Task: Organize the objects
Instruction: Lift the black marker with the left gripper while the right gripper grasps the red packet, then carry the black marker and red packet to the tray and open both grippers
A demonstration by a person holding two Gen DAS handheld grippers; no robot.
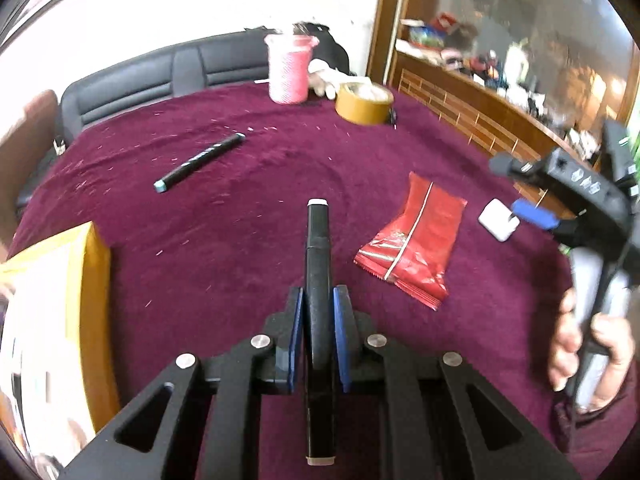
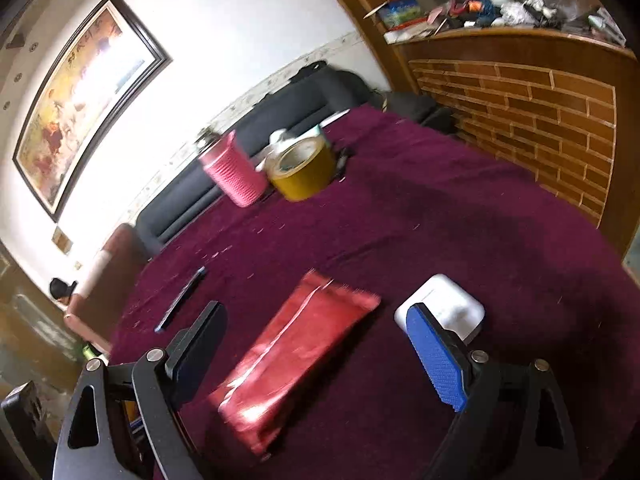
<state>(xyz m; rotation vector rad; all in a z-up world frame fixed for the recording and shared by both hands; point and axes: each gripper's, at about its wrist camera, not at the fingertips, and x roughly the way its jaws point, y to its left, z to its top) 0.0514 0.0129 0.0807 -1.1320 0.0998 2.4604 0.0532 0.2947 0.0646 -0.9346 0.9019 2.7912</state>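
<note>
The left gripper (image 1: 318, 332) clamps a black marker (image 1: 318, 280) mid-barrel, lifted above the cloth left of the red packet (image 1: 410, 246); gripped this narrowly, the marker may pivot or slip in transit. The right gripper (image 2: 320, 360) hangs wide open, straddling that packet, and its blue pad (image 2: 438, 360), close beside the white case (image 2: 444, 304), could knock it away.

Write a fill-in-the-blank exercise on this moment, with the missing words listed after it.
1. The left gripper is shut on a black ____.
2. The right gripper hovers with its jaws ____ over the red snack packet.
3. The roll of brown tape stands beside the ____ cup at the table's far side.
4. A second marker lies on the ____ tablecloth.

Missing words: marker; open; pink; maroon
</note>
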